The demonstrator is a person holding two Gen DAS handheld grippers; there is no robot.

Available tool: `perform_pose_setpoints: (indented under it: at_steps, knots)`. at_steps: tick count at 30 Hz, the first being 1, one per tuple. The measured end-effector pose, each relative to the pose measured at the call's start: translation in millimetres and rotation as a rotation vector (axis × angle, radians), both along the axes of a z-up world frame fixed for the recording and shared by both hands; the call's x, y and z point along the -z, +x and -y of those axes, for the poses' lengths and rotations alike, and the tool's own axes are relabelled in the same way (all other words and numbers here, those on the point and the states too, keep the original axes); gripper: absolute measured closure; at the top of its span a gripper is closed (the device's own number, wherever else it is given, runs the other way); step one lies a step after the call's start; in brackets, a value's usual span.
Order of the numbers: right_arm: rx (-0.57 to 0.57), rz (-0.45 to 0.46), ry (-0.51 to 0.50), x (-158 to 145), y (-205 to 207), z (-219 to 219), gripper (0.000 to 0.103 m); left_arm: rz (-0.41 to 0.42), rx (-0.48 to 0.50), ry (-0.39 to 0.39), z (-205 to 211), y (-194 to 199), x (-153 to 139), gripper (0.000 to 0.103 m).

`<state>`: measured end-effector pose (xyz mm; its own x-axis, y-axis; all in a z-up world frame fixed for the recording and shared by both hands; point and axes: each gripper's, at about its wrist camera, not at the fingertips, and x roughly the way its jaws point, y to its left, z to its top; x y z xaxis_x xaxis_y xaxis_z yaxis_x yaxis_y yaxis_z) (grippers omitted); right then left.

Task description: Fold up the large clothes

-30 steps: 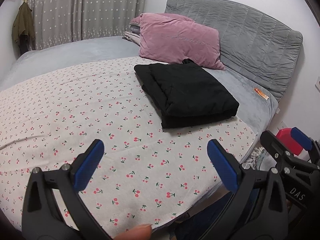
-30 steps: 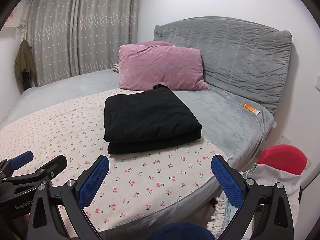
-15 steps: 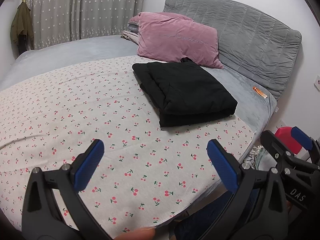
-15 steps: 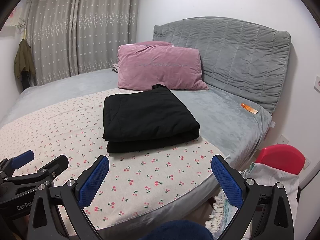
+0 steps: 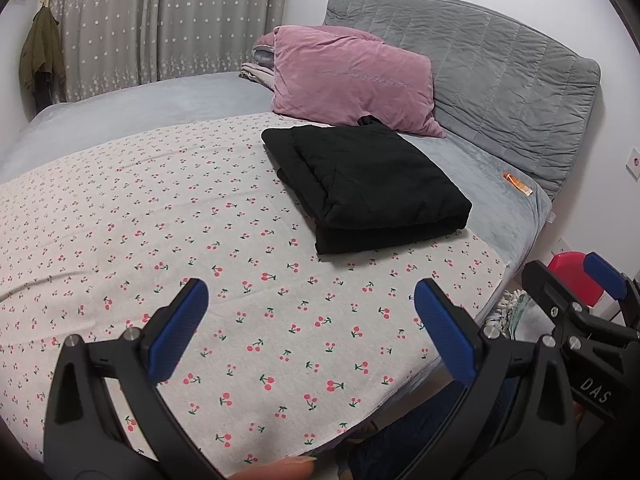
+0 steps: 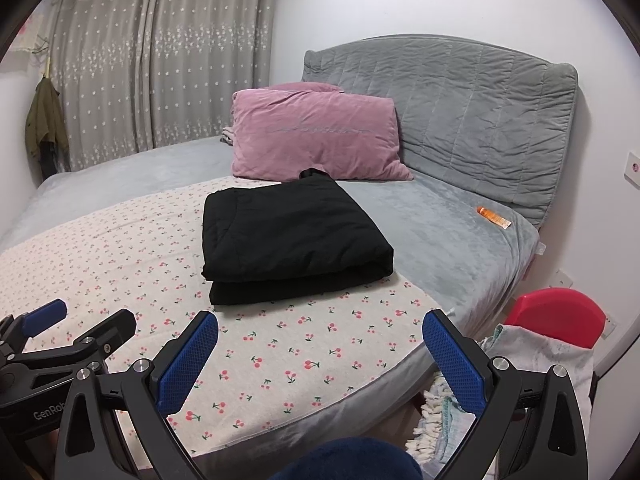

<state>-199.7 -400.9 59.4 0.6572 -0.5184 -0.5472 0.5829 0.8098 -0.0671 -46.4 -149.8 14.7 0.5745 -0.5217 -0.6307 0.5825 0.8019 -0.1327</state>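
A black garment point(image 5: 368, 184) lies folded into a thick rectangle on the cherry-print sheet point(image 5: 160, 240), near the pink pillow; it also shows in the right wrist view point(image 6: 292, 236). My left gripper point(image 5: 310, 320) is open and empty, held over the sheet's near edge, short of the garment. My right gripper point(image 6: 320, 354) is open and empty, also back from the garment near the bed's edge. Each gripper shows at the side of the other's view.
A pink pillow point(image 6: 316, 136) leans on the grey padded headboard point(image 6: 460, 112). A small orange tube point(image 6: 494, 216) lies on the grey bedcover. A red round object point(image 6: 560, 314) and a pale cloth bag point(image 6: 540, 364) sit beside the bed at right. Curtains hang behind.
Both grippers have drawn back slightly from the bed; the folded garment has not moved.
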Motion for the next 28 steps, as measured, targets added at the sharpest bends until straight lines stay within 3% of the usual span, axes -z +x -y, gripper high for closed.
perform_pose_setpoints:
  at_steps: [28]
  knots:
    - [0.006, -0.007, -0.006, -1.6, -2.5, -3.9, 0.0, -0.007, 0.007, 0.009, -1.4, 0.0, 0.2, 0.001]
